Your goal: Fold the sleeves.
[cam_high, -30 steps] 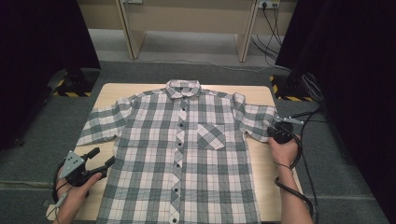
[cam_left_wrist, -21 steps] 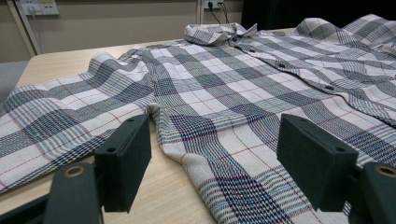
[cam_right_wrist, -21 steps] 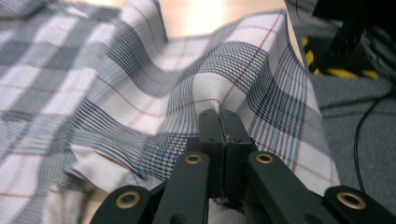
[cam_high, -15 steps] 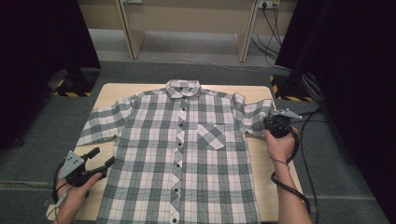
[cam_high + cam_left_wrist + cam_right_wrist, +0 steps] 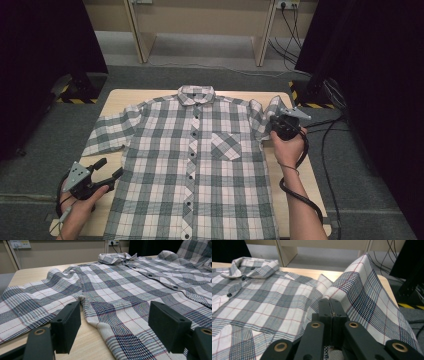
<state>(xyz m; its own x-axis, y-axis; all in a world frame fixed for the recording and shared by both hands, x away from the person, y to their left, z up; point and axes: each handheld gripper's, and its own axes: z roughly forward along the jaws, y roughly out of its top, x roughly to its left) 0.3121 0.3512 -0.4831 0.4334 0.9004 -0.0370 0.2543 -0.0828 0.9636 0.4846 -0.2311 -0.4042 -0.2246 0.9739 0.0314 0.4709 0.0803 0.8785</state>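
The right gripper [image 5: 331, 312] has its jaws clamped on the shirt's sleeve [image 5: 364, 297]; thin cloth may slip free. The left gripper [image 5: 107, 172] gapes empty.

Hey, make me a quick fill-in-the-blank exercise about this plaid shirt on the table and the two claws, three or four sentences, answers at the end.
1. The plaid shirt lies front side up on the wooden ____.
2. The right claw is shut on the shirt's ____, lifting it off the tabletop.
3. The left claw has its jaws ____, with nothing gripped between them.
4. The shirt's chest pocket is on the side nearer the ____ claw.

Missing words: table; sleeve; open; right
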